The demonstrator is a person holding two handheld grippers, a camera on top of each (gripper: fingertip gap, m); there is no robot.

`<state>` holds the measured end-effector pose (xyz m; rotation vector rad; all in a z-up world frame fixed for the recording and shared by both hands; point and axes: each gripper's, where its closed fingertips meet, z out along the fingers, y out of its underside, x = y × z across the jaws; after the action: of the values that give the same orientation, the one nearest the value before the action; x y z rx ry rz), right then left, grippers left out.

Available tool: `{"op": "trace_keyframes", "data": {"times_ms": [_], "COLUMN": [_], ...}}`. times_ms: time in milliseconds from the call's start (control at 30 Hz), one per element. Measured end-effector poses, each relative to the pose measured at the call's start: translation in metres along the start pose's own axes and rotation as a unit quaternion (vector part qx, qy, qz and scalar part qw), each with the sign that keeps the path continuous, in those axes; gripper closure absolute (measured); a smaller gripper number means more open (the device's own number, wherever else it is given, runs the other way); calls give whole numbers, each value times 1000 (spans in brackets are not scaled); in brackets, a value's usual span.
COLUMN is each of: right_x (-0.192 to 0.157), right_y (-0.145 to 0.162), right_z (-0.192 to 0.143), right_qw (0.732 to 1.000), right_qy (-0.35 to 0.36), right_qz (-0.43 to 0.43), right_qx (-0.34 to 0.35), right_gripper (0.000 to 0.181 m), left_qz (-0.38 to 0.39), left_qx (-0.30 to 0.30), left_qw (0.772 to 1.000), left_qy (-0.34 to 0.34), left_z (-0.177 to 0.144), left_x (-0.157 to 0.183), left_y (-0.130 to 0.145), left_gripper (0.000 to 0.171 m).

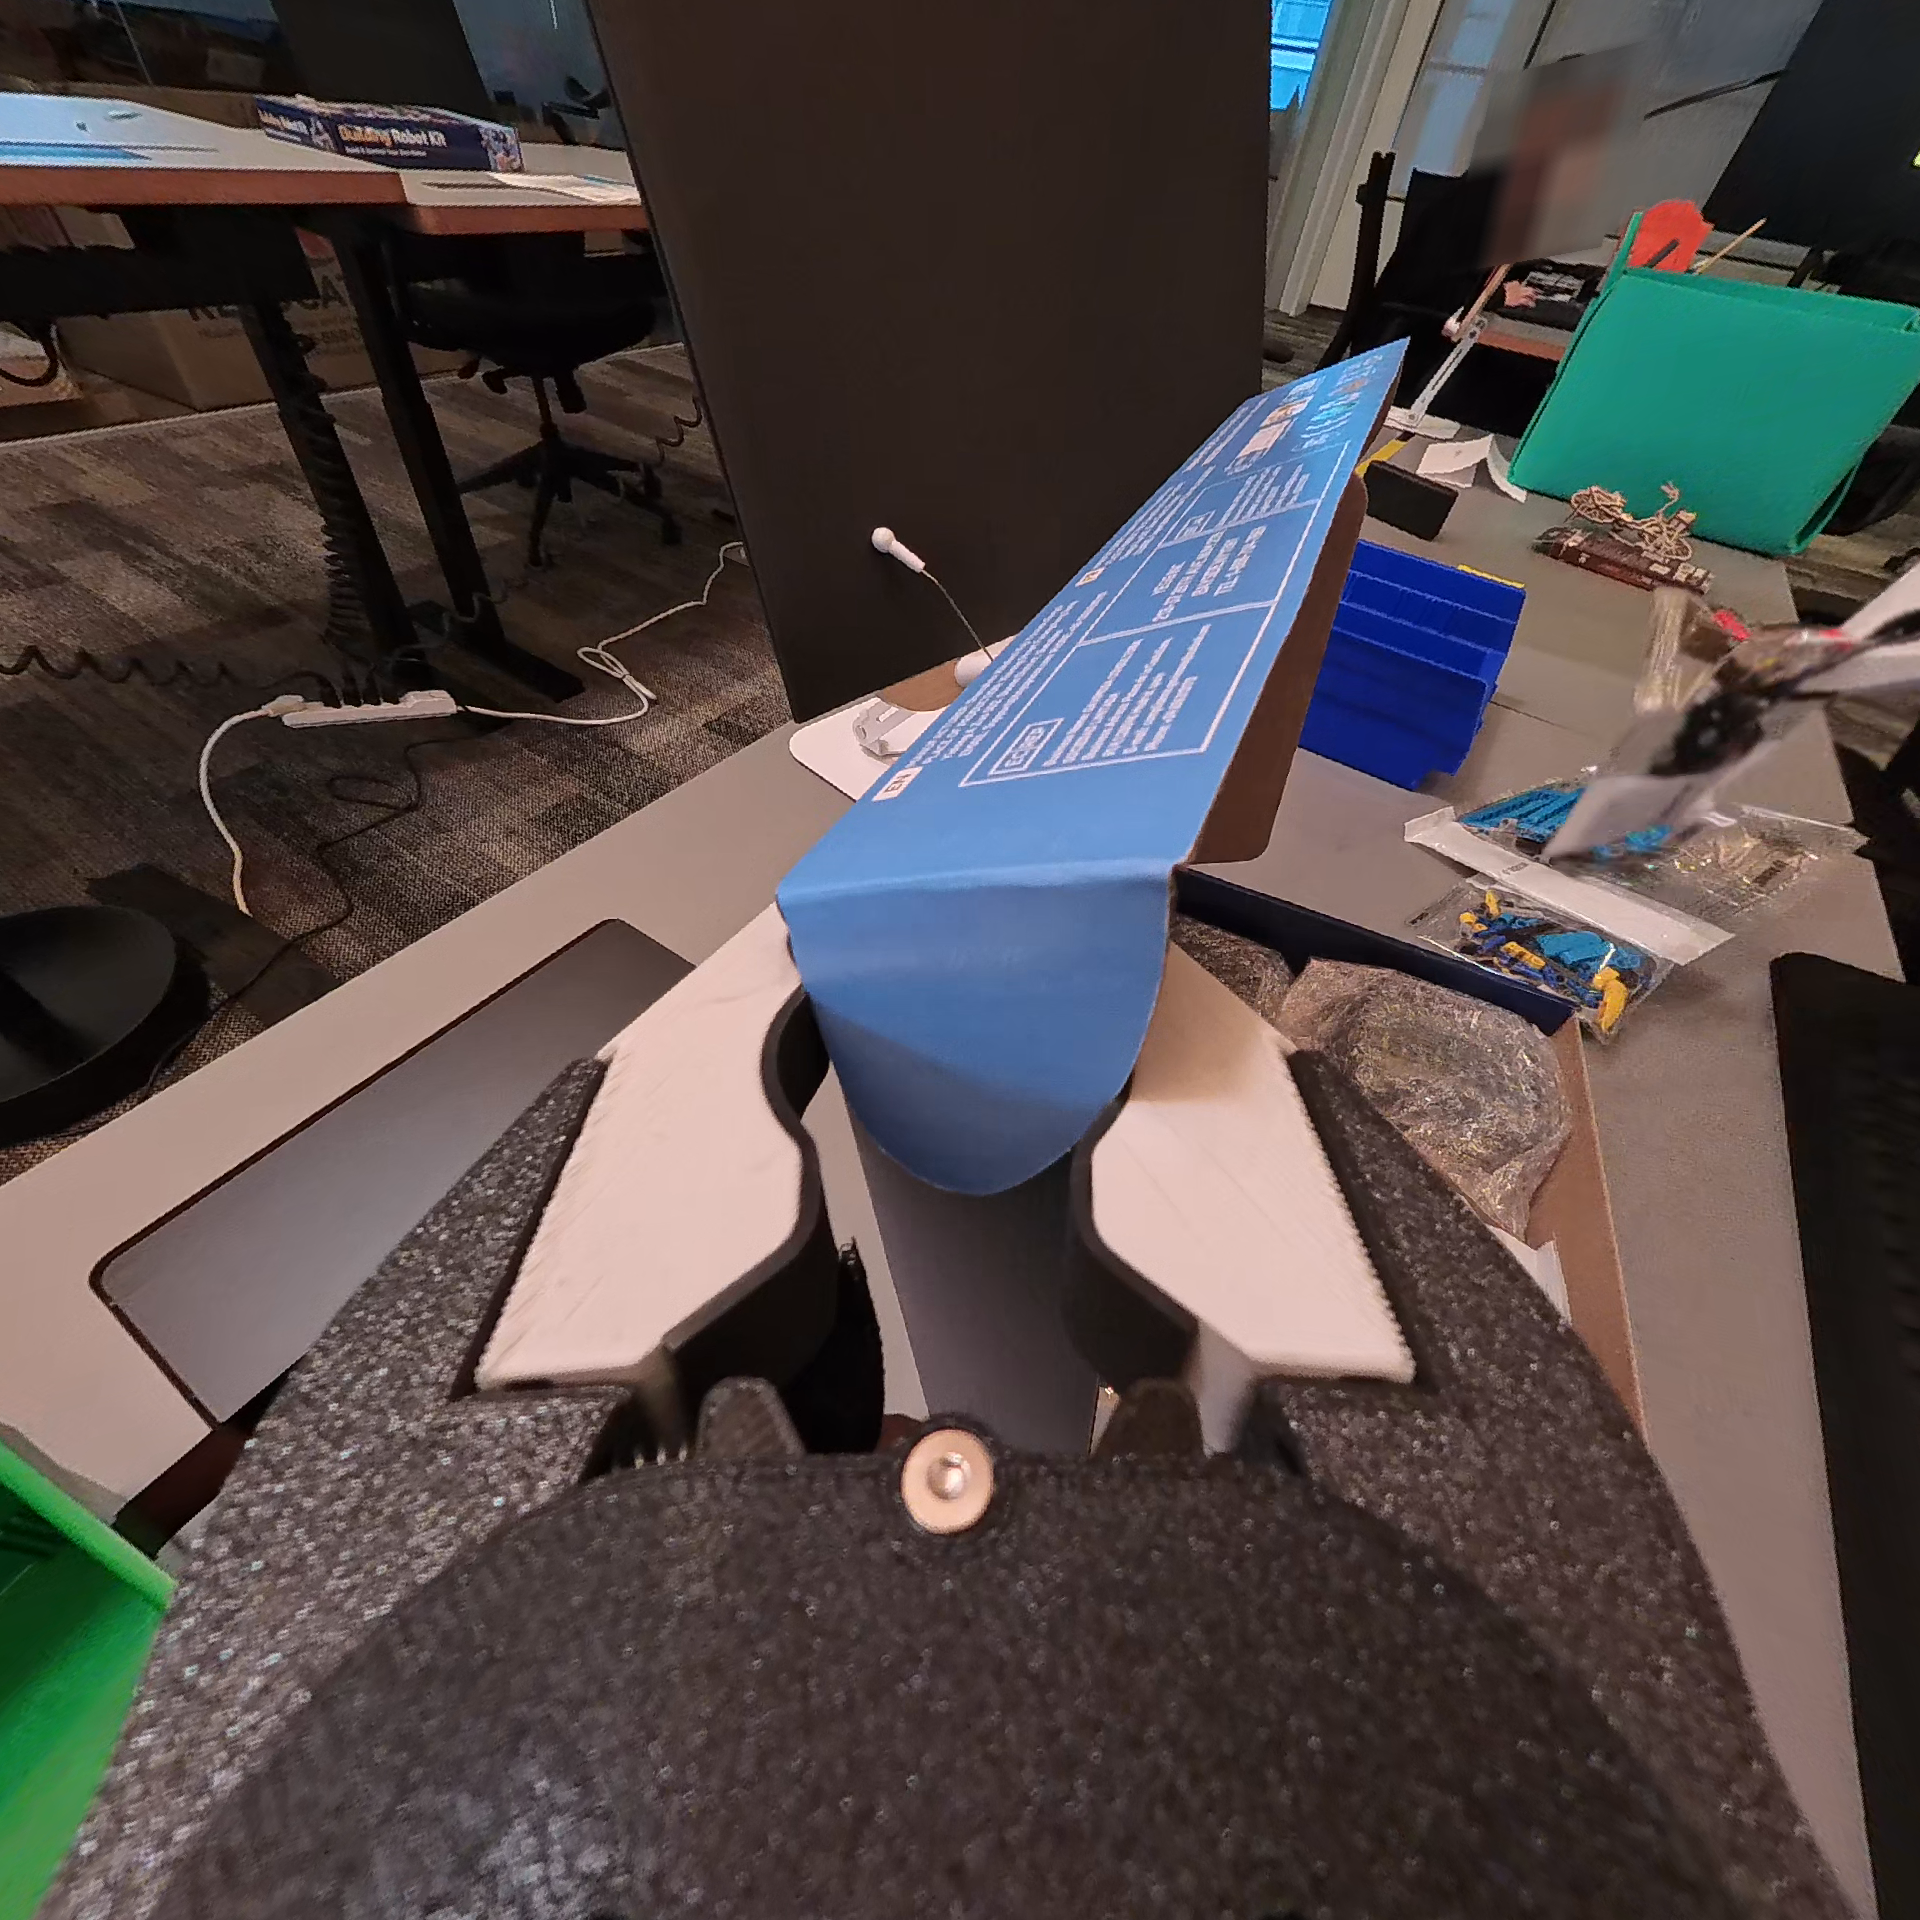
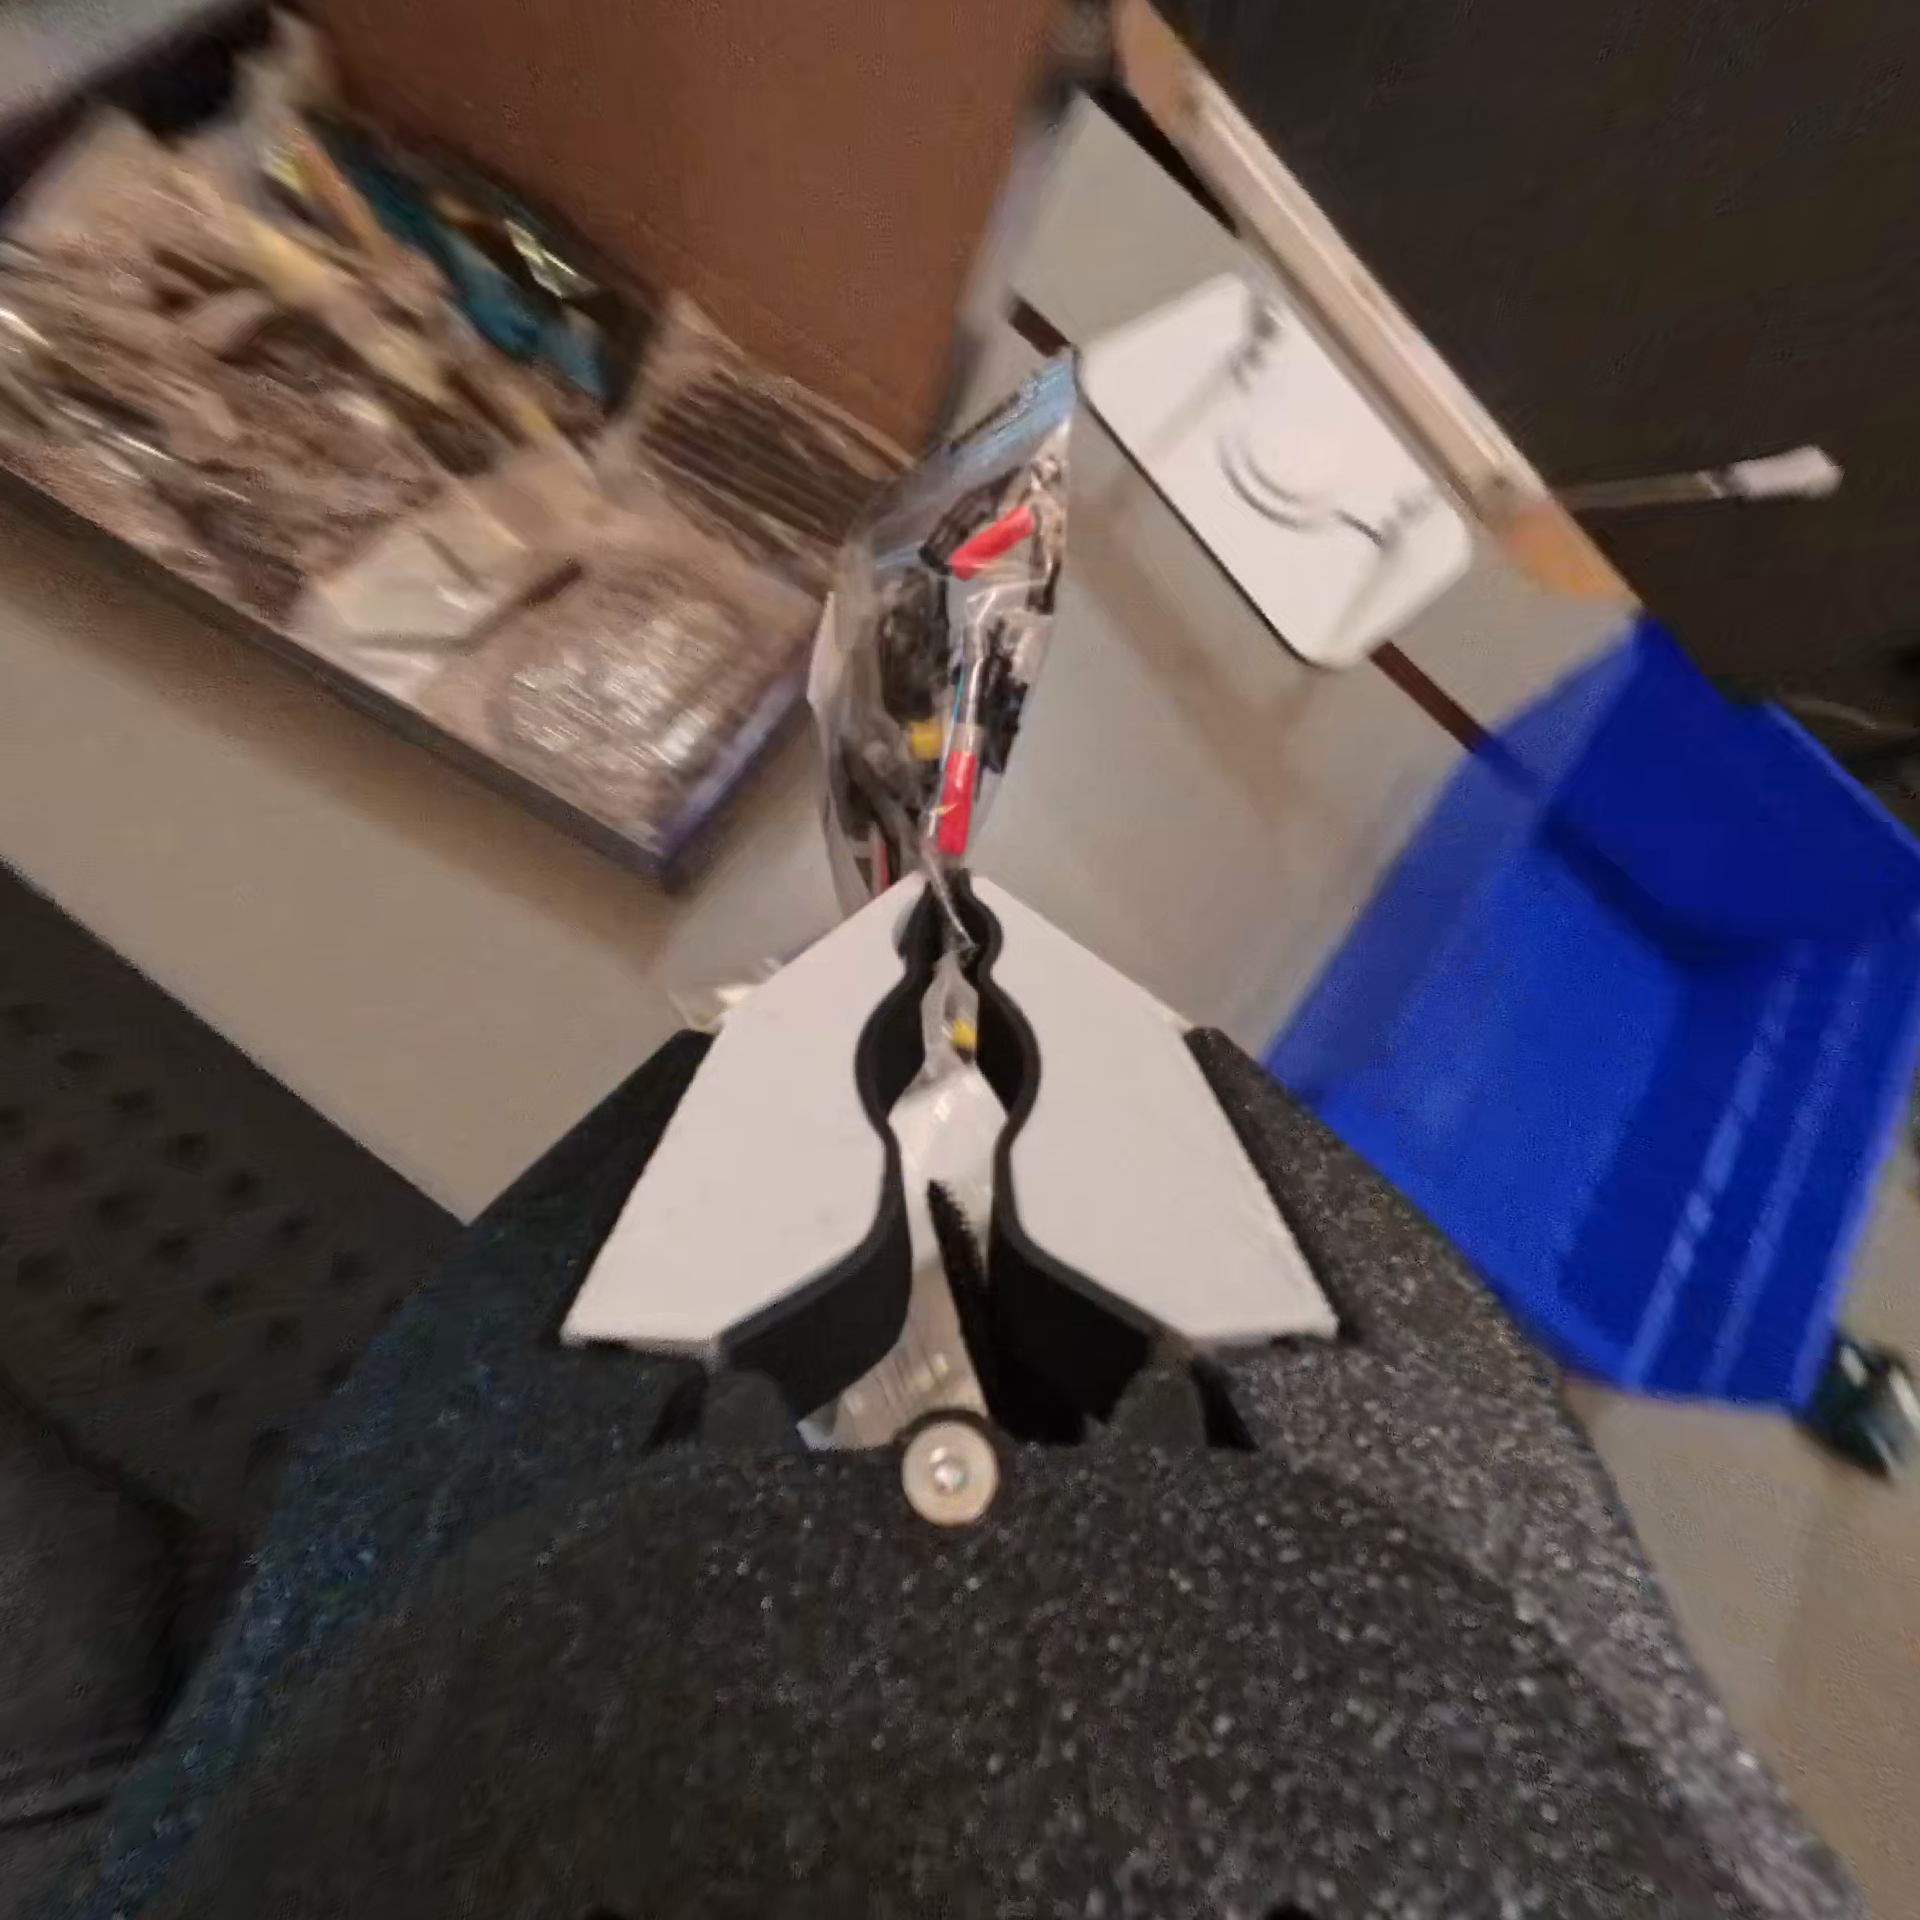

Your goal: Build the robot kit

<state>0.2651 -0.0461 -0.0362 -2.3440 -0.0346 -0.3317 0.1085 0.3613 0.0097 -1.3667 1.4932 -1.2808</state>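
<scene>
My left gripper point(image 1: 977, 956) is open. Its white fingers point(image 1: 686, 1122) sit under the end flap of a blue cardboard box lid point(image 1: 1122, 675), which is raised and tilted up to the right. Below the lid the open box point(image 1: 1558, 1195) holds crinkled bags of small parts. My right gripper point(image 2: 951, 894) is shut on a clear plastic bag point(image 2: 935, 665) of red, black and yellow parts, hanging between the box point(image 2: 395, 520) and a blue bin point(image 2: 1621, 997). The right gripper also shows blurred in the left wrist view point(image 1: 1756, 686).
The blue bin point(image 1: 1413, 665) stands behind the box. Bags of blue and yellow parts point(image 1: 1558, 945) lie on the grey table point(image 1: 1714, 1195). A black pillar point(image 1: 935, 312) and a white stand base point(image 1: 831, 748) are at the back. A green bin point(image 1: 52, 1662) is lower left.
</scene>
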Motion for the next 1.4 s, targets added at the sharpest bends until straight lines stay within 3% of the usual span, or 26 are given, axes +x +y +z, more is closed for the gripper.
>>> {"op": "trace_keyframes", "data": {"times_ms": [100, 200, 300, 367, 433, 500, 567, 733, 833, 900, 1000, 1033, 1100, 1233, 1400], "right_x": [45, 38, 30, 38, 49, 55, 45, -18, -29, -26, -13, -15, 0, 1, -9], "right_y": [77, 131, 172, 205, 220, 197, 142, -32, -97, -110, -110, -112, -109, -109, -100], "right_z": [-32, -31, -18, -11, -17, -25, -22, 35, 97, 149, 200, 205, 206, 200, 199], "right_qw": [990, 963, 932, 923, 927, 936, 950, 981, 982, 978, 970, 968, 966, 967, 977], "right_qy": [90, 35, -5, 39, 106, 152, 158, 32, -28, -72, -62, -47, 50, 123, 126], "right_qz": [97, 267, 363, 382, 353, 313, 270, 141, 94, 116, 151, 146, 129, 130, 110], "right_qx": [-42, -15, 9, -30, -64, -54, -4, 126, 160, 160, 178, 199, 218, 181, 131], "right_gripper": [180, 179, 171, 145, 136, 125, 125, 121, 118, 113, 121, 138, 174, 179, 179], "left_qz": [-1, 1, 3, 1, 0, 2, 9, 17, 12, 11, 16, 16, 13, 44, 48], "left_qx": [1, 2, 1, 2, 2, 1, -2, -2, -3, -4, -4, -6, -18, -93, -218], "left_qw": [1000, 1000, 1000, 1000, 1000, 1000, 1000, 1000, 1000, 1000, 998, 997, 994, 972, 924], "left_qy": [1, 2, 2, 2, 3, 2, 1, 1, -8, -15, -57, -76, -111, -210, -309], "left_z": [0, 0, -1, 0, 0, -1, -2, -3, -2, -2, -3, -4, -10, -38, -89], "left_x": [0, 0, 1, 1, 1, 1, 2, 3, 1, 0, -4, -4, -1, 16, 67], "left_y": [0, 0, 0, 0, 0, 0, 0, 1, 0, 0, 0, 1, 6, 43, 126], "left_gripper": [128, 128, 128, 127, 128, 128, 128, 127, 127, 127, 120, 115, 109, 104, 109]}}
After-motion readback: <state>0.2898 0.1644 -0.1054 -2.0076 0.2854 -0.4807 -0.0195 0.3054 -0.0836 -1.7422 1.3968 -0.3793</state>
